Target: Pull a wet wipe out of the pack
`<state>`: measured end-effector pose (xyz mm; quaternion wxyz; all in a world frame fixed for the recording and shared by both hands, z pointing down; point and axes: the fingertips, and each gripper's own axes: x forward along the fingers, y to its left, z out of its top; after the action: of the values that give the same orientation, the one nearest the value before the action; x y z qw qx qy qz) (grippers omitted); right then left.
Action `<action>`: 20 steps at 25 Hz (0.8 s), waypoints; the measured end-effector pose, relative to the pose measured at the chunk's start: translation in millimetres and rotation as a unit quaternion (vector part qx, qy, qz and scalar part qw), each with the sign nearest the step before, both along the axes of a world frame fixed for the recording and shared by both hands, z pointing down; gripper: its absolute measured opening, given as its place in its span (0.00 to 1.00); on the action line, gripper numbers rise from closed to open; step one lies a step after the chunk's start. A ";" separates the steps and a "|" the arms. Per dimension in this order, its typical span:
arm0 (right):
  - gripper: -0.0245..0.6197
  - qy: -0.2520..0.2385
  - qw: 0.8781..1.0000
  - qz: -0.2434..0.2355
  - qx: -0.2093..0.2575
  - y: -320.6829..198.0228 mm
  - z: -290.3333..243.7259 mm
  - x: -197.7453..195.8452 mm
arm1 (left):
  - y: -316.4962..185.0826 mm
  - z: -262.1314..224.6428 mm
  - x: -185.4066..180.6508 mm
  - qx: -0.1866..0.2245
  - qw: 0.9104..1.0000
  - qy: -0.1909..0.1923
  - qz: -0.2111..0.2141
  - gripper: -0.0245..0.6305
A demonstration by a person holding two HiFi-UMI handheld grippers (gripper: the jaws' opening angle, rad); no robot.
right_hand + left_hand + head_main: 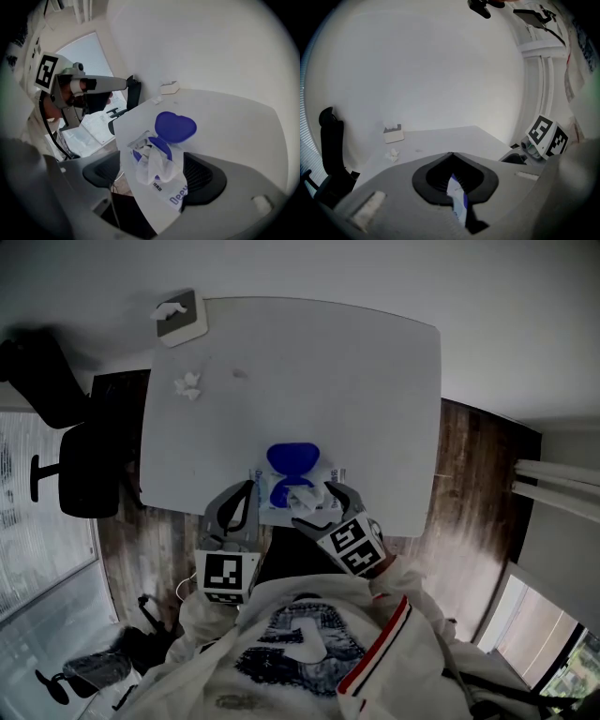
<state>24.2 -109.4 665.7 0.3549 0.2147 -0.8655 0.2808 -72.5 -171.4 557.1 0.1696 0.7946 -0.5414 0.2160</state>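
Pack [274, 493]: a flat white soft pack with blue print. It lies on the white table [328, 381] at the near edge, directly in front of the person. Its blue heart-shaped lid [292, 458] is flipped fully open and lies on the table on the far side of the pack. The blue-rimmed opening is exposed.

Contents: one white wipe [154, 166] stands crumpled out of the opening, part in and part out. It leans toward the near side of the pack. The rest of the contents cannot be seen.

Left gripper [451, 157]: at the left end of the pack. Its jaws are clenched, with the tips meeting and the pack's white-and-blue edge pinched between the dark pads.

Right gripper [323, 509]: at the right end of the pack and angled down over it. Its jaws stand wide apart, one on each side of the wipe. The wipe rises in the gap between them, and neither pad presses on it.

Second container: a small box [181, 320] at the far left corner of the table, well apart from the pack. A white tissue [169, 308] stands up from its top slot. A crumpled white wad [188, 385] lies on the table near the box.

Surroundings: a black chair [84, 470] stands on the wood floor to the left of the table.
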 end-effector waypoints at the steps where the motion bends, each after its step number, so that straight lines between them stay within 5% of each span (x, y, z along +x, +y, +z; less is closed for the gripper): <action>1: 0.69 0.008 1.000 -0.005 -0.001 1.8 3.2 0.4 | 0.2 0.2 -0.5 0.001 1.000 0.000 0.000 0.05; 20: 0.33 0.053 0.997 -0.037 -0.034 17.8 27.7 -4.3 | 8.7 20.7 -4.6 -0.028 1.000 0.008 -0.004 0.05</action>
<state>19.9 -91.6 693.4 0.4176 0.1848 -0.8426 0.2854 -77.1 -162.7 577.8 0.1971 0.7893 -0.5365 0.2242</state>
